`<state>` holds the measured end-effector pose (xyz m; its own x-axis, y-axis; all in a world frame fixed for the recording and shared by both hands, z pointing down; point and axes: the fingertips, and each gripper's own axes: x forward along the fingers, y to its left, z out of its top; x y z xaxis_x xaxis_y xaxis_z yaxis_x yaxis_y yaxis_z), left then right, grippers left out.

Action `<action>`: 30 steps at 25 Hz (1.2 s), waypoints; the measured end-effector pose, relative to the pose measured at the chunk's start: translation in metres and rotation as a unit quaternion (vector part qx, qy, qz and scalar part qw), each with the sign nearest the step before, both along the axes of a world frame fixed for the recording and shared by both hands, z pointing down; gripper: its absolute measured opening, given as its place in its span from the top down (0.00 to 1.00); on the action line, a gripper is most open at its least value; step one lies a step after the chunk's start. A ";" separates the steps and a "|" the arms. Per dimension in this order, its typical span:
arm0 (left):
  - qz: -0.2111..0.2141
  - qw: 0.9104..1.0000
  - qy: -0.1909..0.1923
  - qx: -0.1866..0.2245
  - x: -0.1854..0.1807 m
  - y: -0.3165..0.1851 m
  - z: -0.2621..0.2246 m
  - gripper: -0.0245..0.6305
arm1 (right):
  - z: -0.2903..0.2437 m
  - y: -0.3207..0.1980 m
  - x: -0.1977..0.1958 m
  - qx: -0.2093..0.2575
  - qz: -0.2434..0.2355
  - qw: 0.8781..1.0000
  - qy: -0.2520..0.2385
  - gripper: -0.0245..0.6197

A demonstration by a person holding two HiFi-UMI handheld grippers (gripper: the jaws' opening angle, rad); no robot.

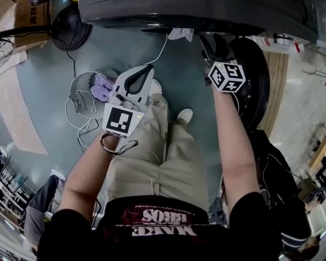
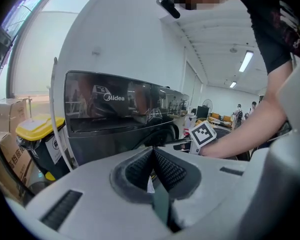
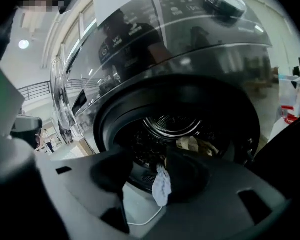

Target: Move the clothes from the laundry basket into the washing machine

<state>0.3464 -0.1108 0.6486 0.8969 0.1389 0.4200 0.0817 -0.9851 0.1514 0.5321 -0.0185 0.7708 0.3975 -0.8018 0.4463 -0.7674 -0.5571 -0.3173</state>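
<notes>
Left gripper, nearest, keeps its jaws fully closed on nothing. Right gripper jaws stand apart, empty, at the washing machine opening. White cloth hangs off the rim: push it fully inside. Purple garment lies in the laundry basket.

Head cam sits above me and looks steeply down past my legs. The washing machine front runs along the top edge, with my left gripper and right gripper under it. Left gripper cam sits low and a bit back, tilted up at the control panel, and catches my right gripper side-on. Right gripper cam is close at the drum mouth, looking in; all three views share the machine front.
</notes>
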 end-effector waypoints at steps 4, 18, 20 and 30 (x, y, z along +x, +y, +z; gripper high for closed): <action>-0.014 1.000 0.004 0.000 0.000 0.005 -0.007 0.96 | -0.019 0.024 -0.010 -0.034 0.005 0.999 0.035 0.95; -0.085 0.996 0.033 0.021 -0.023 0.026 -0.044 0.96 | -0.087 0.065 -0.055 -0.032 -0.044 0.996 0.068 0.96; -0.088 0.995 0.036 0.016 -0.028 0.032 -0.052 0.96 | -0.097 0.071 -0.061 -0.031 -0.049 0.996 0.072 0.96; -0.114 0.990 0.060 0.052 -0.047 0.052 -0.122 0.96 | -0.167 0.106 -0.087 -0.026 -0.052 0.995 0.085 0.96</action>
<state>0.2990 -0.0590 0.5261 0.9443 -0.1118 0.3096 -0.1338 -0.9897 0.0505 0.4449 0.0870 0.6039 0.3863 -0.8206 0.4212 -0.8621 -0.4835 -0.1515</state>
